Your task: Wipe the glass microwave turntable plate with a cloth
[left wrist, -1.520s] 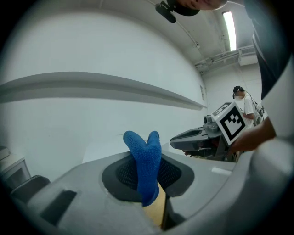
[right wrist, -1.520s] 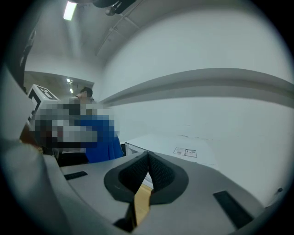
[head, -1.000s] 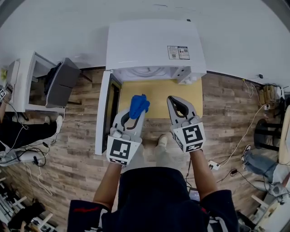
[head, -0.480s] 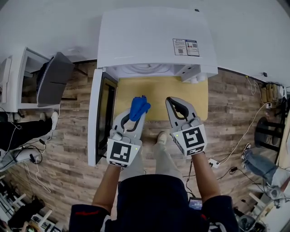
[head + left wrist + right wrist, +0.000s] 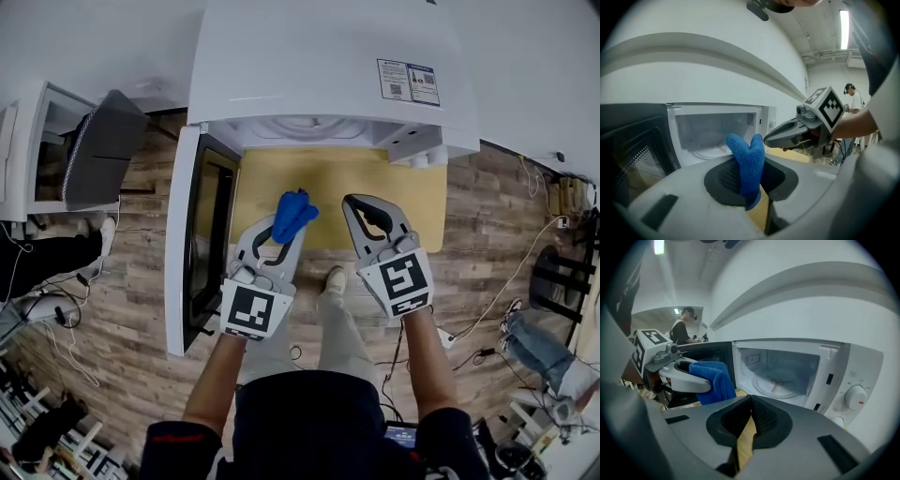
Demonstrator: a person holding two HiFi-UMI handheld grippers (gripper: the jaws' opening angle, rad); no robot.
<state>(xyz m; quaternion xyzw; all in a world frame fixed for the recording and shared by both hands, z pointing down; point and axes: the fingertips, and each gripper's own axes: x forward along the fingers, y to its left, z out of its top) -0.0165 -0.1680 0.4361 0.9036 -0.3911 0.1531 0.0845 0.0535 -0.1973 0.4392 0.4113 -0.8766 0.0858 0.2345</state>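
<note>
Before the open microwave [image 5: 319,66], at the centre of the head view, two bare forearms [image 5: 217,375] reach up from the lower edge side by side. Each ends behind a marker cube [image 5: 253,309] printed with a black-and-white square pattern. The left tool [image 5: 284,236] points at the oven's mouth, tipped a little downward. Its jaws are clenched on the blue cloth [image 5: 292,214], whose folded end stands up beyond the tips. The right tool [image 5: 362,210] lies parallel just beside it, jaws pressed together with nothing between them. Both tips hang over the yellow desk [image 5: 422,202], short of the cavity. The glass turntable plate [image 5: 780,384] lies flat on the cavity floor, apart from both tools. The door [image 5: 192,239] stands swung open at the left of the frame. A white sticker [image 5: 409,82] on the oven's top, upper right, carries print and square codes too small to read. A round dial [image 5: 855,397] sits on the control panel at the right of the right gripper view.
</note>
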